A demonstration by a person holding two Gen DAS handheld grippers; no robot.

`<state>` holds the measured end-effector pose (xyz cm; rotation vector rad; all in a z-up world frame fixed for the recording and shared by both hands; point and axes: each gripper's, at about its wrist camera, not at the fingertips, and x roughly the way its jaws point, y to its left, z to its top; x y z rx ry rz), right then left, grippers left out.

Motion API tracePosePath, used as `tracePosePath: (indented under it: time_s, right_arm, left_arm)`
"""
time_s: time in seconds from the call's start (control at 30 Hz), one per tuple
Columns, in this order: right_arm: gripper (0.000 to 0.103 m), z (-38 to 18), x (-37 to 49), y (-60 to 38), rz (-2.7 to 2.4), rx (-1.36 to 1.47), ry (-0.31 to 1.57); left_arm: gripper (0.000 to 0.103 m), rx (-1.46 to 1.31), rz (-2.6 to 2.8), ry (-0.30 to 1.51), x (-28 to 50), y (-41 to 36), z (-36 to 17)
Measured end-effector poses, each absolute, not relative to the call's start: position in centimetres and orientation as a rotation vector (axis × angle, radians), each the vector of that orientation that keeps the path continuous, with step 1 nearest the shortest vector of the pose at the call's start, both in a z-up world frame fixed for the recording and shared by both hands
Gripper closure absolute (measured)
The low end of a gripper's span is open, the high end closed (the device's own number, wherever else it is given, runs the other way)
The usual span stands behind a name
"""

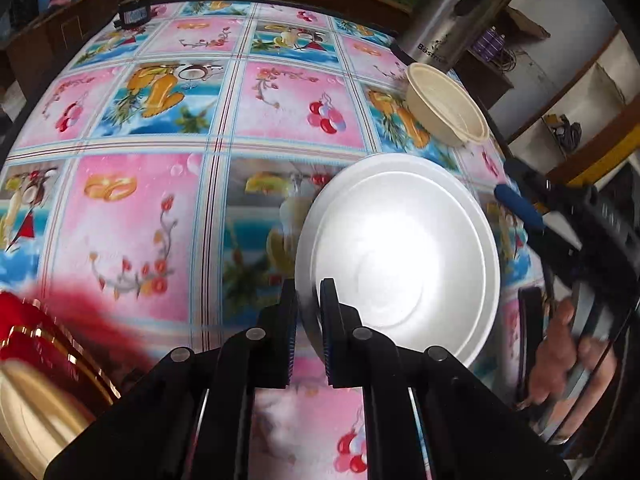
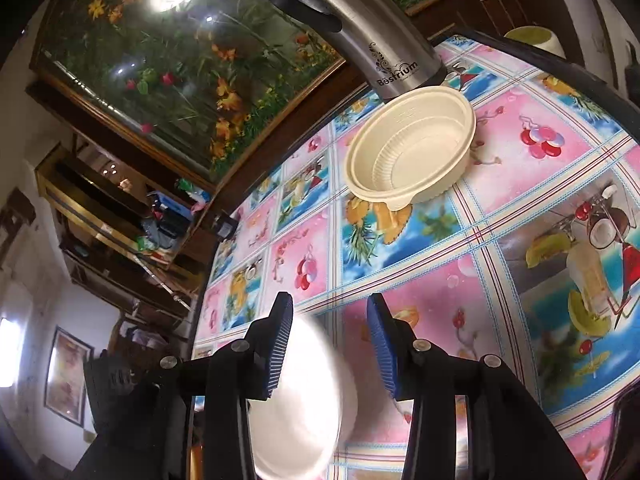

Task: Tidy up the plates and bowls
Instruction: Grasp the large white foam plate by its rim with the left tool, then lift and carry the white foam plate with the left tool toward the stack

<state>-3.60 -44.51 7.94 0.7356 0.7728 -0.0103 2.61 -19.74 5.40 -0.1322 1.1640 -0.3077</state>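
Note:
My left gripper (image 1: 309, 300) is shut on the near rim of a white foam plate (image 1: 400, 252) and holds it tilted over the table. The same plate shows blurred under the right gripper in the right wrist view (image 2: 304, 400). My right gripper (image 2: 329, 320) is open and empty, above the plate; one of its blue fingers (image 1: 518, 206) shows at the right of the left wrist view. A cream plastic bowl (image 2: 412, 152) stands upright on the table beyond it, also in the left wrist view (image 1: 446, 104).
A steel thermos jug (image 2: 360, 28) stands right behind the bowl at the table edge. A red and gold container (image 1: 44, 364) is blurred at the near left. A small dark jar (image 1: 134, 12) stands at the table's far edge. The flowered tablecloth (image 1: 160, 200) covers the table.

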Motion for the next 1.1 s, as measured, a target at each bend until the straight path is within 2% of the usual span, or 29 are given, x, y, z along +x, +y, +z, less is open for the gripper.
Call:
tracePosePath:
  time_s: [0.03,0.07,0.13,0.17,0.2,0.33,0.47,0.53,0.6,0.63,0.67,0.7,0.73,1.1]
  right_arm:
    - [0.062,8.0,-3.7,-44.7,0.001,0.74,0.774]
    - [0.062,8.0,-3.7,-44.7,0.009,0.73,0.782]
    - [0.062,8.0,-4.0,-44.7,0.017,0.726,0.785]
    - [0.062,7.9,-4.2,-44.7,0.022,0.733,0.787]
    - [0.062,7.8,-4.4,-44.6,0.035,0.729,0.79]
    - [0.062,7.8,-6.3,-44.0,0.007,0.661,0.794]
    - [0.062,6.8,-8.3,-43.1,0.042,0.637,0.806]
    - [0.062,6.4,-9.0,-42.6,0.058,0.631,0.806]
    - [0.062,6.1,-9.1,-41.8,0.081,0.604,0.823]
    - [0.063,5.9,-8.9,-41.1,0.079,0.565,0.842]
    - [0.07,5.8,-8.8,-40.7,0.074,0.536,0.853]
    - [0.092,5.6,-8.7,-40.2,0.081,0.511,0.867]
    - [0.094,5.5,-8.6,-39.8,0.093,0.494,0.877]
    - [0.096,5.8,-9.9,-40.0,0.112,0.543,0.854]
  left_arm:
    - [0.095,-0.126,-0.309,1.14,1.8,-19.9,5.6]
    - [0.091,-0.12,-0.314,1.118,1.3,-20.0,5.8]
    - [0.07,-0.106,-0.298,1.077,0.8,-20.2,6.2]
    - [0.049,-0.116,-0.291,1.05,0.4,-20.1,6.4]
    - [0.04,-0.124,-0.296,1.023,0.0,-20.1,6.6]
    - [0.04,-0.087,-0.275,0.918,-1.3,-20.1,6.8]
    - [0.043,-0.071,-0.26,0.894,-1.3,-20.1,5.6]
    - [0.054,-0.076,-0.262,0.904,-1.3,-20.2,5.0]
    - [0.075,-0.083,-0.266,0.912,-1.1,-20.3,4.5]
    - [0.077,-0.085,-0.267,0.919,-1.1,-20.3,4.2]
    - [0.081,-0.09,-0.275,0.923,-1.0,-20.4,4.1]
    - [0.085,-0.091,-0.279,0.922,-1.1,-20.4,4.0]
    - [0.089,-0.084,-0.281,0.915,-1.2,-20.6,4.0]
    - [0.089,0.005,-0.268,0.842,-3.4,-21.8,5.3]
